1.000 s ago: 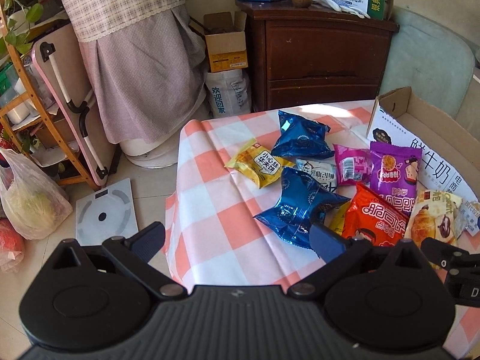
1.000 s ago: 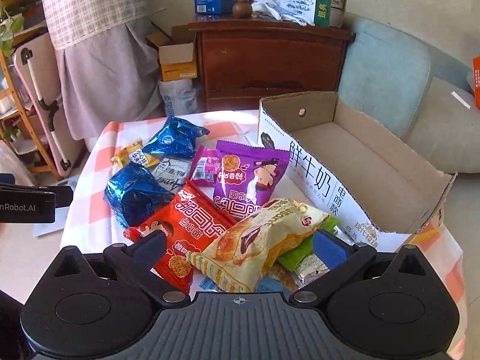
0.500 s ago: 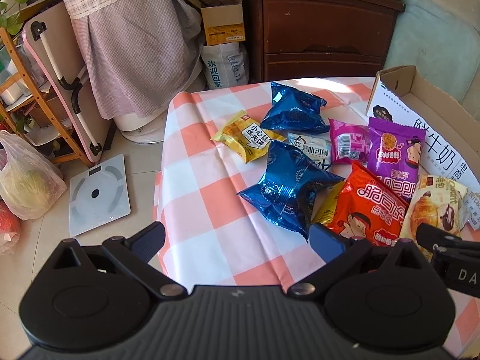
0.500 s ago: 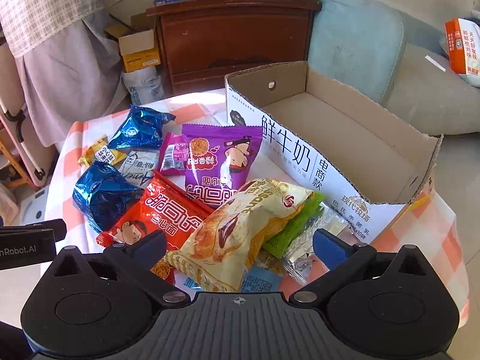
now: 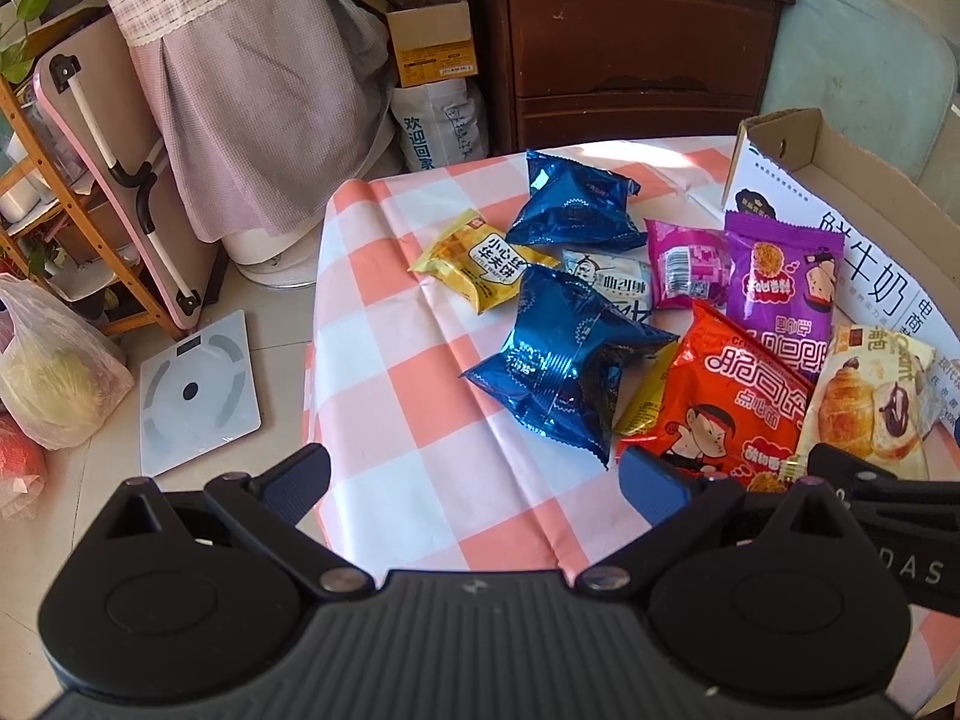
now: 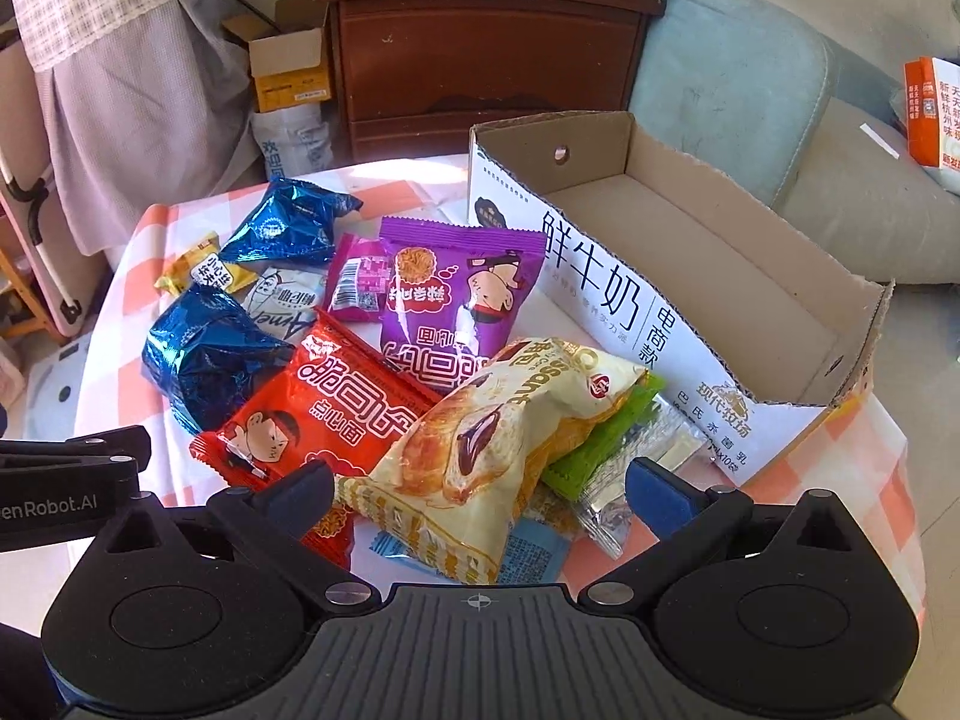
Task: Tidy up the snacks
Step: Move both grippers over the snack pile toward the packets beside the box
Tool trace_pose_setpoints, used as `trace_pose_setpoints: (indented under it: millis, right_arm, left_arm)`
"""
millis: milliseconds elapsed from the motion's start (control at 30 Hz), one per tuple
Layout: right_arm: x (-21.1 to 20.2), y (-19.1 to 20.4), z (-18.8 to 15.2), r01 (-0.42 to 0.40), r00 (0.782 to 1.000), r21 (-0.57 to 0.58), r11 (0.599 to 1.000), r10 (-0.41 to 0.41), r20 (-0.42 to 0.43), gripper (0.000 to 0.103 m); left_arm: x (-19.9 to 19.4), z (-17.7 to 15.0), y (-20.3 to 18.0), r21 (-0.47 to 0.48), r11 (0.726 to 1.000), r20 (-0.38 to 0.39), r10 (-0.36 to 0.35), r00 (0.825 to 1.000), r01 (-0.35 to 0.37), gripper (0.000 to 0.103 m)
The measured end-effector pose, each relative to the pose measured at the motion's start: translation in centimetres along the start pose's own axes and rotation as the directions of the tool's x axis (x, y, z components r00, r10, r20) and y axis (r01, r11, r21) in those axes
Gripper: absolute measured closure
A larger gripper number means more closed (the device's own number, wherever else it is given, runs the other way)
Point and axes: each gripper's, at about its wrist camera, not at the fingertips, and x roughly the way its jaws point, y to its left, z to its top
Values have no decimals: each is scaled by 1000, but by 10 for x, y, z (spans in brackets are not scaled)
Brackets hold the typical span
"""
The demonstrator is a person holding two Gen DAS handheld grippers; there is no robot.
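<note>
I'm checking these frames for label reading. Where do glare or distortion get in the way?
Left wrist view: sun glints off the near blue foil packet; fisheye bends the cardboard box. Right wrist view: a blown-out sun patch on the tablecloth; the croissant packet stays readable.

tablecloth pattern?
Orange-pink and white checks on the tablecloth, clearest in the left wrist view.

Glossy foil packets (image 5: 564,378), matt cardboard box (image 6: 708,240)
</note>
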Motion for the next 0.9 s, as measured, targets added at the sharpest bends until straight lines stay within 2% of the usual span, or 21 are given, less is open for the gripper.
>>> trace_pose_setpoints:
  millis: [900]
  right_arm:
    - [2,1,-1,21,1000,-16,1000,-21,2,0]
  left_arm:
    - [1,-2,-4,16,1000,11,14,1000,-14,2]
